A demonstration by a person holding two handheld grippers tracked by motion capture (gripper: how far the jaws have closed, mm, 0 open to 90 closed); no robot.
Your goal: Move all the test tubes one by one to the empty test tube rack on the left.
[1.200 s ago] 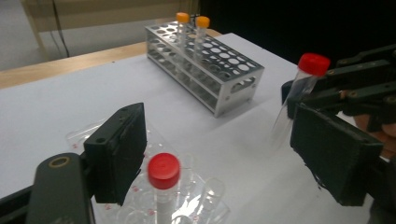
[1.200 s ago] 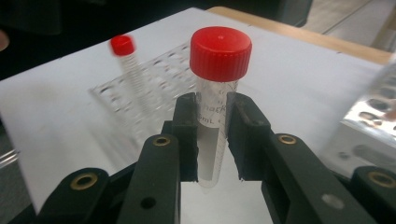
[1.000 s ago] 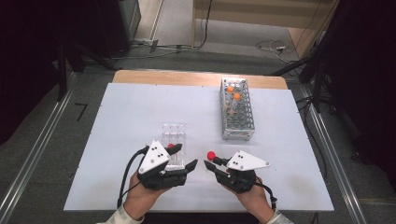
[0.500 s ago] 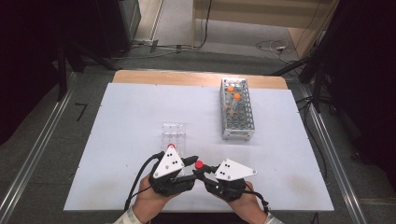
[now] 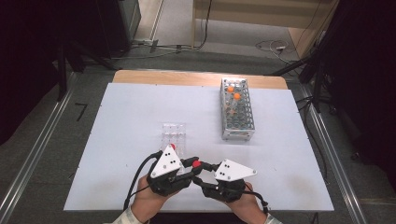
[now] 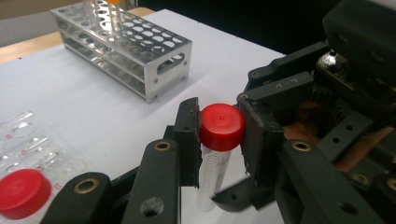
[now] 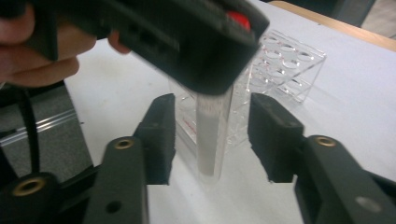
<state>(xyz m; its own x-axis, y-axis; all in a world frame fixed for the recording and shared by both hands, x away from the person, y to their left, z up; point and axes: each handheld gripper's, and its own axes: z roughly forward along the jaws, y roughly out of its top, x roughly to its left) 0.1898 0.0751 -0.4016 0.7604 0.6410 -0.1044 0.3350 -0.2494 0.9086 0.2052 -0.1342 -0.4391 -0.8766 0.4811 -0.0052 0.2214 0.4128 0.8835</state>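
A clear tube with a red cap [image 6: 222, 126] stands upright between the two grippers near the table's front edge. My left gripper [image 6: 219, 135] has just been closing and is now shut on the cap, one pad pressing each side. My right gripper [image 7: 212, 133] has just been opening. Its fingers [image 7: 161, 135] stand either side of the tube body [image 7: 210, 149] without touching it. In the high view the left gripper [image 5: 190, 163] and right gripper [image 5: 202, 170] meet tip to tip at the red cap [image 5: 196, 164].
A clear plastic rack [image 5: 173, 135] lies just beyond the left gripper, with another red-capped tube [image 5: 173, 146] in it. A metal tube rack [image 5: 237, 114] holding orange-capped tubes stands at the back right. A wooden strip [image 5: 196, 77] borders the table's far edge.
The two grippers have come together at the front of the table. The red-capped tube, earlier at the right gripper's tip alone, now sits between both tips.
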